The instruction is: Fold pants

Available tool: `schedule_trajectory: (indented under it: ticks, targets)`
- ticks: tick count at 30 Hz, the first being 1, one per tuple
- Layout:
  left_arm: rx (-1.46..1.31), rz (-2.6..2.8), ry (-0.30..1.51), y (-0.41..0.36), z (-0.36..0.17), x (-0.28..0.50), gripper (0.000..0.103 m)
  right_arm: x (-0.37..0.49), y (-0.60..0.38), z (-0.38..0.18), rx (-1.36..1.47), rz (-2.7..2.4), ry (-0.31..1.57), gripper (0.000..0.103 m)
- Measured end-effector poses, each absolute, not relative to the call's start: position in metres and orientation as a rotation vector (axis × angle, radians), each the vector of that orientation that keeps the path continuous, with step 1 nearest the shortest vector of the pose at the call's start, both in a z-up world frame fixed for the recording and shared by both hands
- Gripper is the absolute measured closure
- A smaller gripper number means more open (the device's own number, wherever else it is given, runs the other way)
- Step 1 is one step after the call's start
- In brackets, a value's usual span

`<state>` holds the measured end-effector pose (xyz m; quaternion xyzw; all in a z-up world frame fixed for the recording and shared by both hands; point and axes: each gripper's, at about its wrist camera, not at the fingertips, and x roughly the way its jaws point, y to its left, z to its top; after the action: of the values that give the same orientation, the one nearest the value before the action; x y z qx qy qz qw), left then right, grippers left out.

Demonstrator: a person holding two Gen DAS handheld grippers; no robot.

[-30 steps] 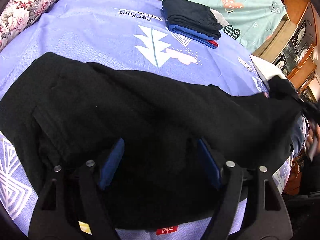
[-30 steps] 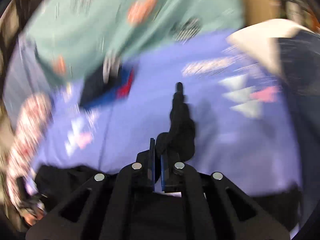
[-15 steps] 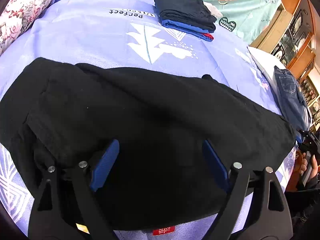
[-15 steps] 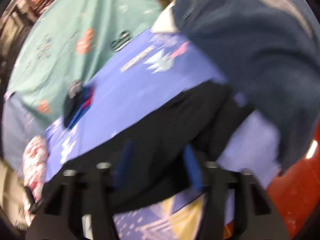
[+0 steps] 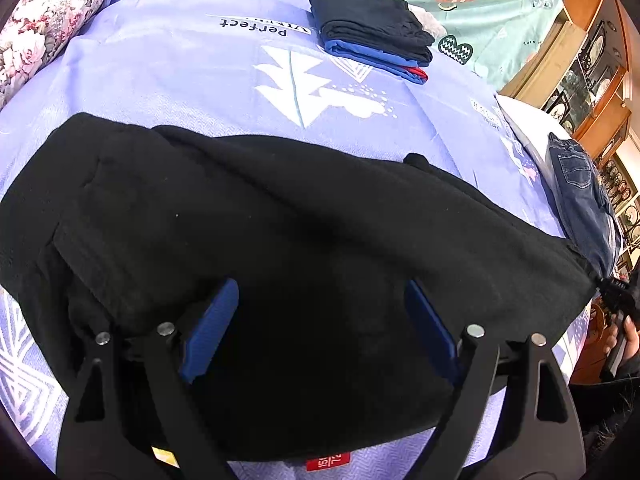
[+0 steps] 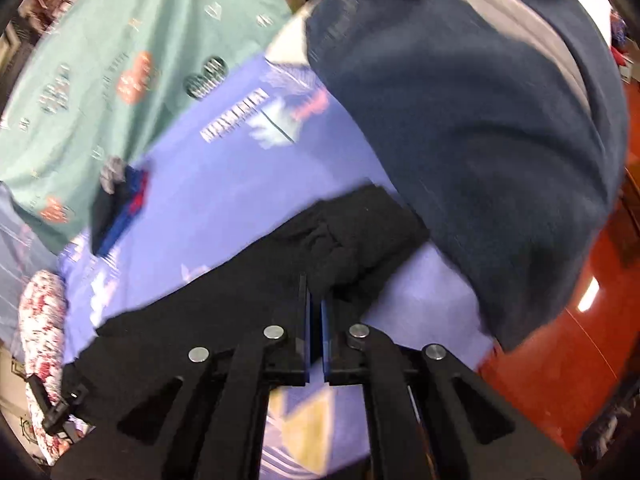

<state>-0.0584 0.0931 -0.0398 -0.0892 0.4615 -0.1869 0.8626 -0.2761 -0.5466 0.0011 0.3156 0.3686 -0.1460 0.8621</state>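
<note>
Black pants [image 5: 280, 232] lie spread across the purple bed sheet [image 5: 200, 72], waist end at the left, legs running right. My left gripper [image 5: 320, 308] is open, its blue pads wide apart just above the pants' near edge, holding nothing. In the right wrist view my right gripper [image 6: 315, 300] has its jaws closed at the leg end of the black pants [image 6: 340, 236]. The view is blurred, and whether cloth sits between the pads cannot be told.
A stack of folded clothes [image 5: 372, 36] sits at the far side of the sheet. Blue jeans [image 5: 580, 192] lie at the bed's right edge, large in the right wrist view [image 6: 480, 120]. A floral pillow [image 5: 44, 16] is far left. Wooden cabinets [image 5: 592, 60] stand right.
The right gripper swung down from over the sheet to the pants' leg end, opened half a second ago, and is now closed. The pants' right end settled flat. The left gripper stayed open.
</note>
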Motion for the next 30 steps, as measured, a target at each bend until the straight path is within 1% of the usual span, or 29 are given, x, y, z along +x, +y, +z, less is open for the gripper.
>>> schedule_trajectory:
  ticks: [2, 4, 6, 7, 8, 9, 11, 12, 13, 15, 18, 19, 20, 21, 22, 24, 26, 30]
  targets:
    - [-0.182, -0.390, 0.971, 0.093, -0.039, -0.059, 0.017, -0.276, -0.545, -0.005, 0.667, -0.335, 0.808, 0.096]
    - [-0.171, -0.385, 0.974, 0.092, -0.038, -0.060, 0.017, -0.277, -0.548, -0.003, 0.693, -0.354, 0.809, 0.090]
    - [-0.132, -0.374, 0.975, 0.091, -0.036, -0.065, 0.017, -0.277, -0.552, 0.006, 0.689, -0.400, 0.792, 0.079]
    - [-0.113, -0.365, 0.975, 0.091, -0.036, -0.067, 0.017, -0.281, -0.553, 0.013, 0.665, -0.445, 0.773, 0.069]
    - [-0.079, -0.346, 0.976, 0.092, -0.035, -0.071, 0.017, -0.287, -0.554, 0.024, 0.636, -0.495, 0.726, 0.061]
    - [-0.042, -0.331, 0.980, 0.092, -0.036, -0.075, 0.017, -0.292, -0.553, 0.035, 0.621, -0.515, 0.671, 0.059]
    - [0.013, -0.325, 0.985, 0.091, -0.038, -0.081, 0.017, -0.293, -0.545, 0.051, 0.647, -0.431, 0.575, 0.050]
    - [0.029, -0.319, 0.985, 0.090, -0.038, -0.083, 0.017, -0.282, -0.536, 0.056, 0.670, -0.329, 0.573, 0.048]
    - [0.031, -0.312, 0.986, 0.090, -0.038, -0.084, 0.016, -0.258, -0.514, 0.059, 0.663, -0.182, 0.624, 0.045]
    - [0.027, -0.296, 0.989, 0.089, -0.035, -0.083, 0.017, -0.219, -0.470, 0.062, 0.610, 0.025, 0.708, 0.045]
    - [0.000, -0.309, 0.969, 0.087, -0.025, -0.083, 0.016, -0.149, -0.371, 0.062, 0.470, 0.368, 0.820, 0.045]
    - [0.006, -0.305, 0.959, 0.086, -0.021, -0.084, 0.016, -0.125, -0.338, 0.060, 0.413, 0.455, 0.851, 0.047]
    - [0.020, -0.294, 0.942, 0.085, -0.017, -0.085, 0.016, -0.110, -0.316, 0.058, 0.368, 0.500, 0.869, 0.060]
    - [0.027, -0.283, 0.933, 0.086, -0.016, -0.085, 0.014, -0.088, -0.288, 0.052, 0.308, 0.545, 0.906, 0.068]
    - [0.031, -0.262, 0.926, 0.088, -0.015, -0.085, 0.013, -0.067, -0.266, 0.044, 0.271, 0.580, 0.953, 0.071]
    - [-0.005, -0.210, 0.939, 0.103, -0.017, -0.082, 0.013, -0.031, -0.229, 0.027, 0.206, 0.618, 1.032, 0.071]
    - [-0.039, -0.172, 0.952, 0.119, -0.022, -0.082, 0.013, -0.007, -0.201, 0.010, 0.127, 0.628, 1.090, 0.067]
    - [-0.062, -0.177, 0.970, 0.131, -0.032, -0.084, 0.013, 0.020, -0.181, -0.009, 0.104, 0.683, 1.169, 0.066]
